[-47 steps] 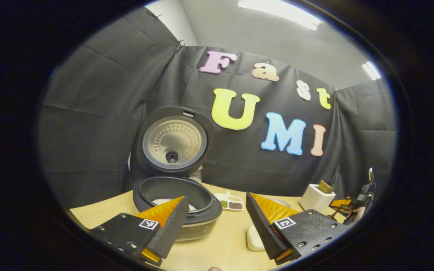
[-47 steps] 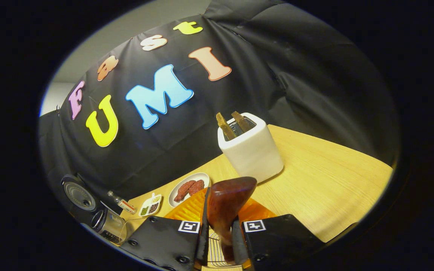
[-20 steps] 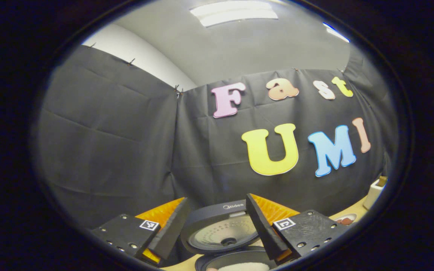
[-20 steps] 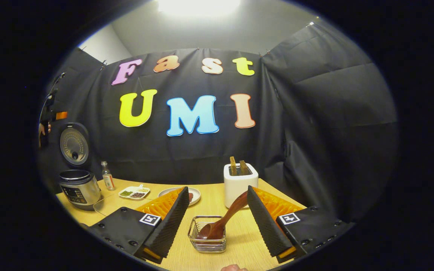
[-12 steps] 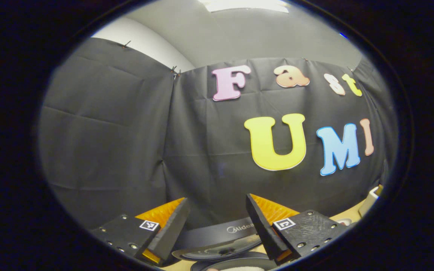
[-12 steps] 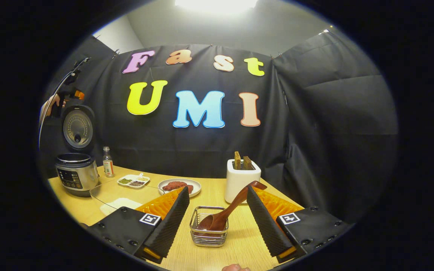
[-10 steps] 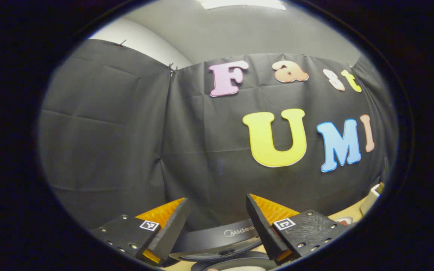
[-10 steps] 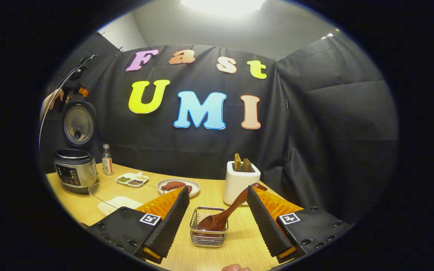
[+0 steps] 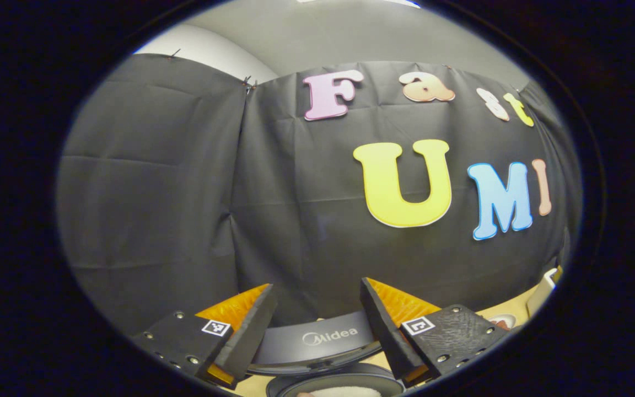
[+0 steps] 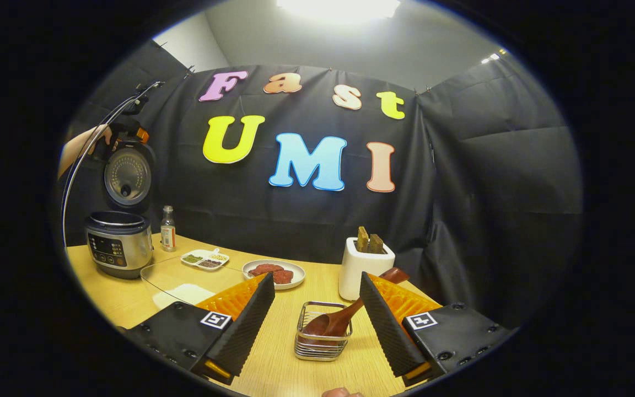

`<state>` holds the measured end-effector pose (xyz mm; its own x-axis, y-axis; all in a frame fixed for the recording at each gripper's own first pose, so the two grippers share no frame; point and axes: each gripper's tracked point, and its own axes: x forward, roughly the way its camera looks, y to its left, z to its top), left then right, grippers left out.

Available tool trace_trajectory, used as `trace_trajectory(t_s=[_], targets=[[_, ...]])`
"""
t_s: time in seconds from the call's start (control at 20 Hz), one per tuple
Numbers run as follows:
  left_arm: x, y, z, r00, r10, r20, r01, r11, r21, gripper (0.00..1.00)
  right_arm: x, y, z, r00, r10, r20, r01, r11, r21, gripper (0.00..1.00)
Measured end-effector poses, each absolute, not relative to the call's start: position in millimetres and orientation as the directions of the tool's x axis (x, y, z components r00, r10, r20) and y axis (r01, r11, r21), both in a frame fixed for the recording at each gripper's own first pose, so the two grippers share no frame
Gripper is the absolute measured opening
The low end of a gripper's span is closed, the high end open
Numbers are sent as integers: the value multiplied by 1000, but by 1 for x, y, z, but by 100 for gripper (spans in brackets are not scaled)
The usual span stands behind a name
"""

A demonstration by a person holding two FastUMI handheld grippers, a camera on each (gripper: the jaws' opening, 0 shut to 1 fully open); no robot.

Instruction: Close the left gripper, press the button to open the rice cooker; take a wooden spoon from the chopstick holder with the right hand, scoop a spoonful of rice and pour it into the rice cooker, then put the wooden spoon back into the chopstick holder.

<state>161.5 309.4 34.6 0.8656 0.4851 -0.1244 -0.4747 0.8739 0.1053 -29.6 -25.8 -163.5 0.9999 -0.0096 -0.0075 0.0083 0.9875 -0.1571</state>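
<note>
In the right gripper view, the wooden spoon [image 10: 345,320] lies with its bowl in the wire chopstick holder [image 10: 323,333], its handle leaning out to the right. My right gripper [image 10: 316,281] is open just in front of the holder and touches nothing. The rice cooker [image 10: 119,242] stands at the far left with its lid [image 10: 127,176] upright. A hand holds my left gripper [image 10: 124,132] at the lid's top edge. In the left gripper view, my left gripper [image 9: 316,292] is open, with the lid's top edge [image 9: 317,339] just below its fingers and white rice [image 9: 345,390] in the pot beneath.
On the wooden table [image 10: 455,298] stand a glass bowl of rice [image 10: 185,281], a plate of meat [image 10: 273,273], a divided condiment dish [image 10: 204,259], a small bottle [image 10: 168,220] and a white holder [image 10: 361,267] with two wooden pieces.
The right gripper let go of the spoon into the wire holder, opened and drew back a little. The left gripper rose from in front of the pot to the lid's top edge.
</note>
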Motion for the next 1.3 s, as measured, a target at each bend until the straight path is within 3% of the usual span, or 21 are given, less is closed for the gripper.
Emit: trace_trajectory(t_s=[0.45,0.7,0.9,1.3], targets=[[102,246,0,845,434,-314,-438,897,60,98,-34,-1,-189,993,110,-42,-113,989,-98,99],[68,201,-49,809,384,-445,-393,916,77,98,-44,-5,-192,992,128,-20,-129,989,-75,99],[40,182,-98,763,329,-556,-396,918,0,96,-54,-8,-197,990,141,-22,-142,988,-67,99],[23,163,-162,707,312,-635,-361,931,56,98,-63,-11,-210,989,142,-49,-145,987,-66,99]])
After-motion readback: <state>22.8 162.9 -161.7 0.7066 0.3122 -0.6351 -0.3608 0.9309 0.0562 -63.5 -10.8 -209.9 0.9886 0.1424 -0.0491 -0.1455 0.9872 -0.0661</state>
